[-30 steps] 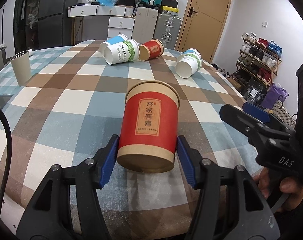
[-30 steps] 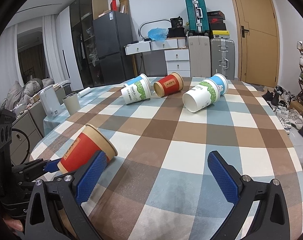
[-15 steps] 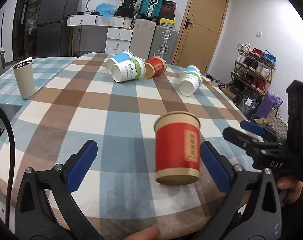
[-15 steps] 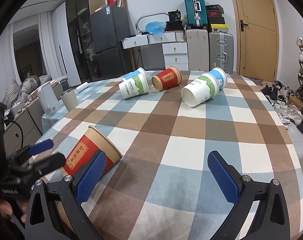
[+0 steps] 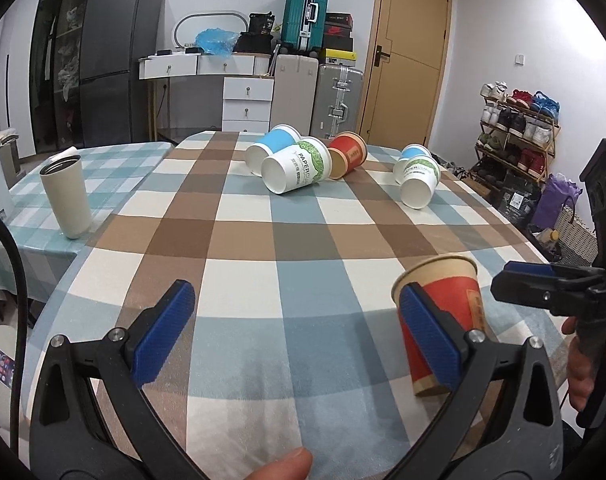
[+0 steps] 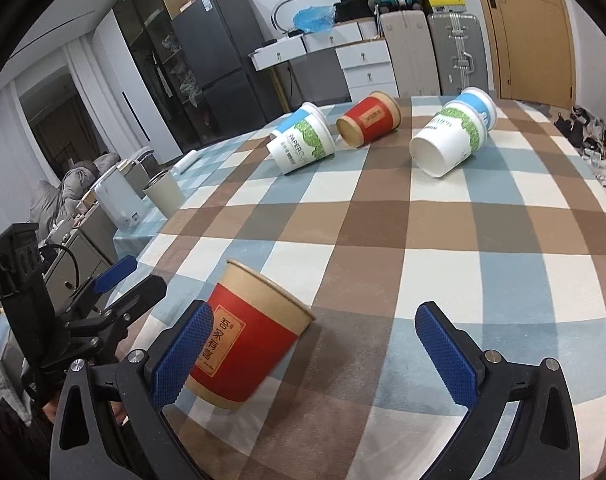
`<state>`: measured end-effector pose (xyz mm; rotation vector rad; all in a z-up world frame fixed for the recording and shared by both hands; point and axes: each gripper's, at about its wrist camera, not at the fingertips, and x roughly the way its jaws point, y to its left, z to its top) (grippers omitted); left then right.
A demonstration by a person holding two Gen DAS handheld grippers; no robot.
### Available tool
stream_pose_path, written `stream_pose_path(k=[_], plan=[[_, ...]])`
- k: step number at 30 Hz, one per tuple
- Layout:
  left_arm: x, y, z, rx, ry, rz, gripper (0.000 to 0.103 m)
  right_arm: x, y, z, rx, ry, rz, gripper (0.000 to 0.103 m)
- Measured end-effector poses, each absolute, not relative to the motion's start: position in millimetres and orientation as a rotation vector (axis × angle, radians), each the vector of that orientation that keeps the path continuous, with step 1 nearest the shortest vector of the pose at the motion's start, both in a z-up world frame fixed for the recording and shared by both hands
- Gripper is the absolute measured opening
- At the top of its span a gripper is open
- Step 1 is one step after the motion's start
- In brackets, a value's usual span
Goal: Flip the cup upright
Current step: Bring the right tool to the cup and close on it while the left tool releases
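Red cup (image 5: 443, 312) just beside left hand-held gripper (image 5: 299, 330): matt paper, kraft-brown rim. Gripper pads (image 6: 447, 354): blue textured rubbery plastic on matt black plastic arms, shiny metal screws. Bench (image 5: 303, 240) ahead: soft matt checked cloth. Far cups (image 5: 297, 166): smooth white printed paper. Tumbler (image 5: 65, 196) far left: matt beige, metal rim.

the red cup's (image 5: 447, 320) lower left side is hidden behind a blue pad (image 5: 431, 336) of the left claw (image 5: 299, 334); a thumb (image 5: 281, 466) is cut off by the bottom edge, and the cup's print (image 5: 477, 308) is too foreshortened to read.
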<state>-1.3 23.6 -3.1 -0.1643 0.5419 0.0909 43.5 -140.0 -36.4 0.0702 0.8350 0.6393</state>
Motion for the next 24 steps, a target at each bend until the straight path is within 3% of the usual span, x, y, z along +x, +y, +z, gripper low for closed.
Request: stream_pose_path(k=[24], plan=[[6,15,-21,-0.110,0.528,0.058,0.102,74,-109,-65,0.291,1.134,0.772,0.101]])
